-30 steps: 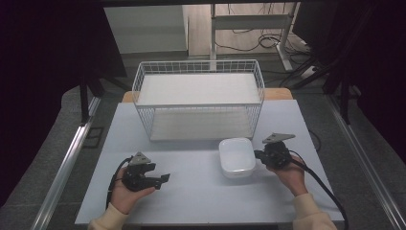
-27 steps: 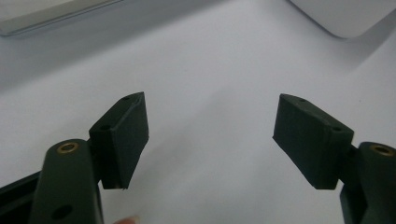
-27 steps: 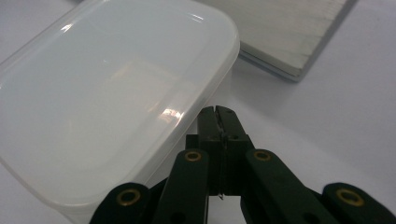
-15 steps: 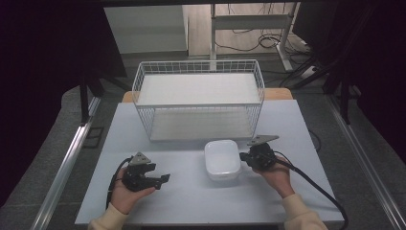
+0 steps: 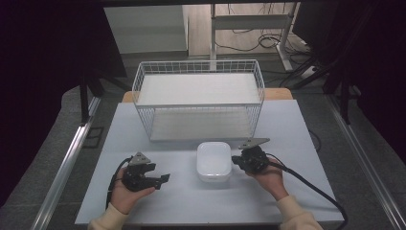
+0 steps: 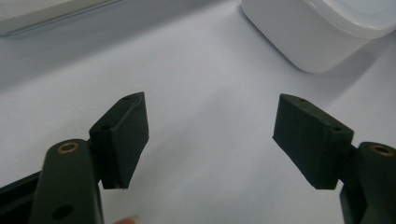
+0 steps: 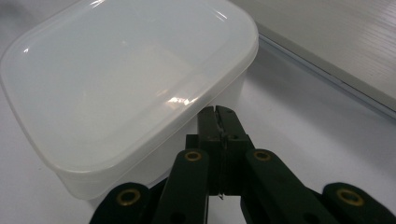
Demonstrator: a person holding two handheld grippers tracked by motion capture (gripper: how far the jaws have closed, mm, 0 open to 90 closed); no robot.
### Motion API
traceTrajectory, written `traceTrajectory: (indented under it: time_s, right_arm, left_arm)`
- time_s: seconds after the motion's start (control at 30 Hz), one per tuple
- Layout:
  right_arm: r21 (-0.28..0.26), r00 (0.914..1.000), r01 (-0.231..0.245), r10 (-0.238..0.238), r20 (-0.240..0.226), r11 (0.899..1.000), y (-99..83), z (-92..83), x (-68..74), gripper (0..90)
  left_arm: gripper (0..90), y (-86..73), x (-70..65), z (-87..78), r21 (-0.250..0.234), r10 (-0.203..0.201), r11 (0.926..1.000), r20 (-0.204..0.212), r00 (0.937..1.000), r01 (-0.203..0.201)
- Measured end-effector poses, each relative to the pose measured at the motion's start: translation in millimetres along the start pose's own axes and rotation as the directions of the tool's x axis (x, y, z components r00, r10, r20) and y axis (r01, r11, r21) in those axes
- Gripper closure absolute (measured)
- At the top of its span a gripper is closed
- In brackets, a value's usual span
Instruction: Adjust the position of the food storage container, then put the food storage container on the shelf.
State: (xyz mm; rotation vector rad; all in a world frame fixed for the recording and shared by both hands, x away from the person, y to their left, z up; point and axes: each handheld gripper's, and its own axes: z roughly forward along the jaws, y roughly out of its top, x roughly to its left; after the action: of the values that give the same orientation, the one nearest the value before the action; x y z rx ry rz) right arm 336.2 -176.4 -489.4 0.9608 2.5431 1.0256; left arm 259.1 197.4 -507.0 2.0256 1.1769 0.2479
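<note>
A white lidded plastic container (image 5: 213,160) sits on the pale table (image 5: 191,206) in front of the wire basket. My right gripper (image 5: 235,162) is at the container's right side. In the right gripper view its jaws are shut together with nothing between them, and the right gripper (image 7: 217,113) rests its tips against the container (image 7: 126,88) wall just under the lid rim. My left gripper (image 5: 162,179) lies low at the table's left front, held in a hand. In the left gripper view the left gripper (image 6: 210,135) stands open and empty over bare table, with the container (image 6: 322,32) beyond it.
A white wire basket (image 5: 198,98) with a flat pale floor stands at the back middle of the table, just behind the container. A black cable (image 5: 311,184) trails from the right gripper toward the front right. Dark floor and metal rails flank the table.
The right gripper has moved left across the table, and the container has slid left ahead of it. The left gripper has stayed where it was.
</note>
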Motion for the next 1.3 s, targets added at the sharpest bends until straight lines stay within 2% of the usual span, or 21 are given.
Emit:
traceTrajectory:
  time_s: [0.13, 0.23, 0.43, 0.57, 0.7, 0.73, 0.77, 0.83, 0.93, 1.07, 1.2, 1.3]
  right_arm:
    - [-0.003, 1.0000, 0.006, -0.006, -0.002, 1.000, -0.1, -0.7, 0.0, 90.0]
    - [-0.004, 0.9998, 0.009, -0.009, 0.020, 1.000, -0.6, -4.5, -1.9, 90.0]
    - [-0.061, 0.9978, -0.038, 0.041, 0.052, 0.997, -3.3, -29.5, -7.8, 90.0]
    - [-0.105, 0.9956, -0.079, 0.084, 0.042, 0.991, -8.8, -45.6, -9.7, 90.0]
    - [-0.128, 0.9935, -0.109, 0.112, 0.019, 0.986, -13.8, -52.4, -12.5, 88.4]
    - [-0.135, 0.9923, -0.121, 0.123, 0.010, 0.983, -15.3, -53.3, -13.4, 84.9]
    - [-0.146, 0.9895, -0.144, 0.144, -0.012, 0.979, -17.4, -53.7, -14.5, 72.2]
    - [-0.160, 0.9861, -0.166, 0.164, -0.026, 0.973, -18.5, -52.9, -14.5, 56.9]
    - [-0.184, 0.9786, -0.206, 0.201, -0.042, 0.961, -18.1, -52.7, -14.0, 42.4]
    - [-0.193, 0.9708, -0.239, 0.232, -0.060, 0.951, -17.2, -53.7, -14.3, 35.9]
    - [-0.190, 0.9701, -0.242, 0.232, -0.069, 0.952, -16.6, -54.6, -14.5, 31.4]
    - [-0.194, 0.9683, -0.247, 0.233, -0.089, 0.949, -15.2, -56.0, -15.1, 30.6]
  left_arm:
    - [26.4, 0.0, 0.3, -0.1, 0.000, -0.001, 1.0000, 0.000, 1.0000, 0.001]
    - [26.4, 0.1, 0.6, -0.9, -0.004, -0.003, 1.0000, -0.001, 1.0000, 0.003]
    - [26.4, 0.7, 1.5, -3.7, -0.018, -0.016, 0.9997, 0.004, 0.9999, 0.016]
    - [26.4, 0.9, 2.1, -3.2, -0.018, -0.019, 0.9996, 0.006, 0.9998, 0.019]
    - [26.4, 0.6, 2.8, -2.7, -0.017, -0.022, 0.9996, 0.006, 0.9997, 0.022]
    - [26.4, 0.5, 3.2, -2.7, -0.017, -0.024, 0.9996, 0.005, 0.9997, 0.024]
    - [26.4, 0.5, 3.6, -3.1, -0.019, -0.027, 0.9995, 0.005, 0.9996, 0.027]
    - [26.4, 0.7, 4.0, -4.0, -0.022, -0.028, 0.9994, 0.004, 0.9996, 0.028]
    - [26.3, 1.4, 4.0, -6.2, -0.032, -0.038, 0.9988, 0.006, 0.9993, 0.038]
    - [25.9, 3.7, 3.4, -11.1, -0.068, -0.059, 0.9960, 0.001, 0.9983, 0.059]
    - [25.5, 8.9, 1.1, -17.3, -0.097, -0.064, 0.9932, 0.006, 0.9979, 0.065]
    - [25.5, 12.5, 0.2, -19.4, -0.104, -0.076, 0.9915, 0.025, 0.9968, 0.078]
